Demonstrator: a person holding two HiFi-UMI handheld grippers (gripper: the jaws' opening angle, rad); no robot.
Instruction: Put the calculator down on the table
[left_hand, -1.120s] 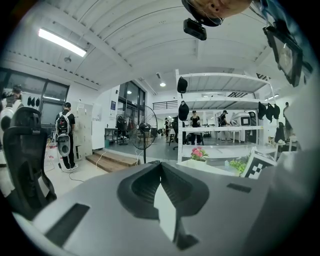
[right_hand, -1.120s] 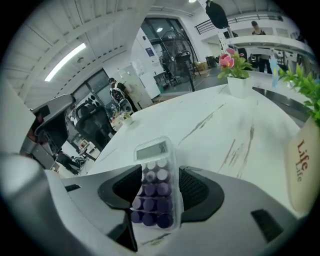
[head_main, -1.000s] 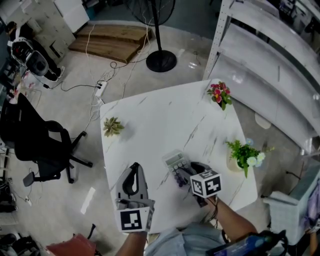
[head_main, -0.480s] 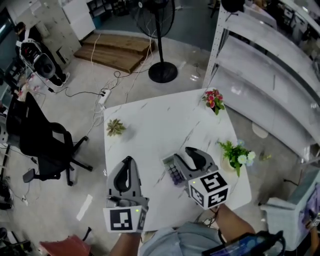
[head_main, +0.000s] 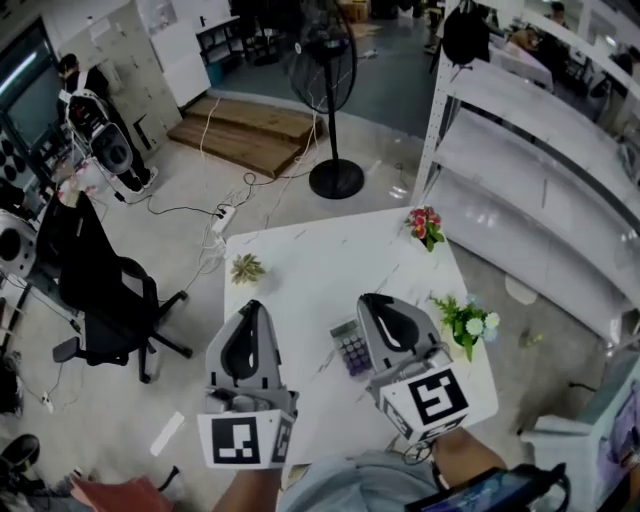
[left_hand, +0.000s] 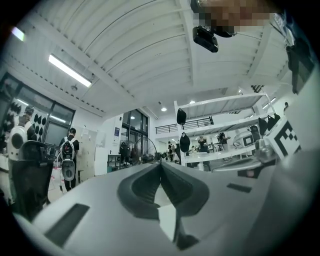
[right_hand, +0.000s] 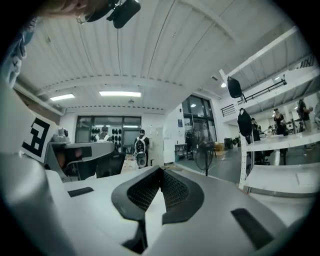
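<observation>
White marble tabletop (head_main: 300, 265) carries the calculator (head_main: 350, 348), lying flat toward its near right side (the job looks done to me). The left hand-held gripper (head_main: 250, 308) and right hand-held gripper (head_main: 373, 300) hang above, both pinched closed on nothing. Best to draw away cleanly, clear of the potted plant (head_main: 465, 322) at the right.

A white, marble-veined bench (head_main: 320, 275) fills the middle of the head view, turned so that one corner points toward the top of the frame. A grey calculator (head_main: 349, 346) with dark keys lies flat on it, lower centre. A small spiky succulent (head_main: 247, 267) stands near the bench's left edge. A pot of pink and red flowers (head_main: 426, 224) sits at the upper right corner. A leafy green plant with white blooms (head_main: 465, 322) stands by the right edge, near the calculator.
</observation>
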